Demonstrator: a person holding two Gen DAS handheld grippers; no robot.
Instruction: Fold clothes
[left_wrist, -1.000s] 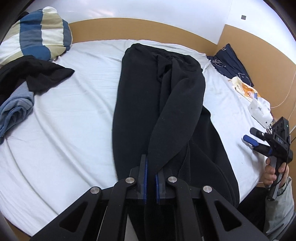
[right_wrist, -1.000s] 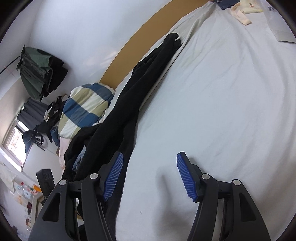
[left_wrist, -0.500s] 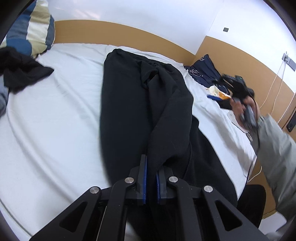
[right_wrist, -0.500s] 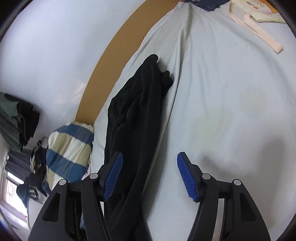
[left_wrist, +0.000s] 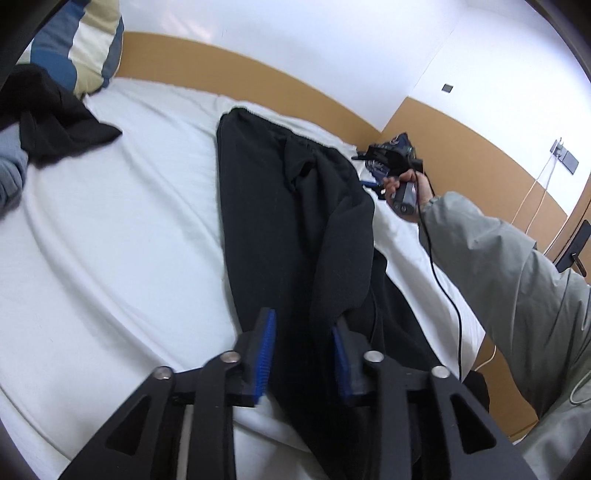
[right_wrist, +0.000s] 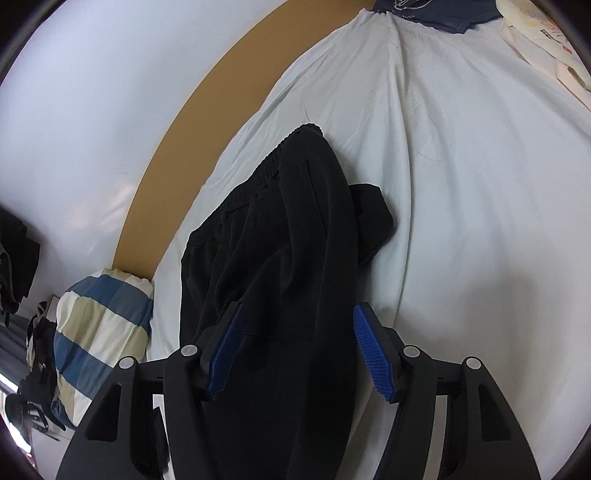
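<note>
Black trousers (left_wrist: 295, 221) lay lengthwise on the bed (left_wrist: 110, 240). Left gripper (left_wrist: 303, 354) hovered over them, jaws parted, gripping nothing. Right gripper (right_wrist: 297, 350), held by a grey-sleeved hand (left_wrist: 406, 184), was wide open above them; no legible writing.

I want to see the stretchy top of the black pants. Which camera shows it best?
The right wrist view: the gathered waistband of the black pants shows clearly there. The left wrist view shows it only far off, small and dark.
</note>
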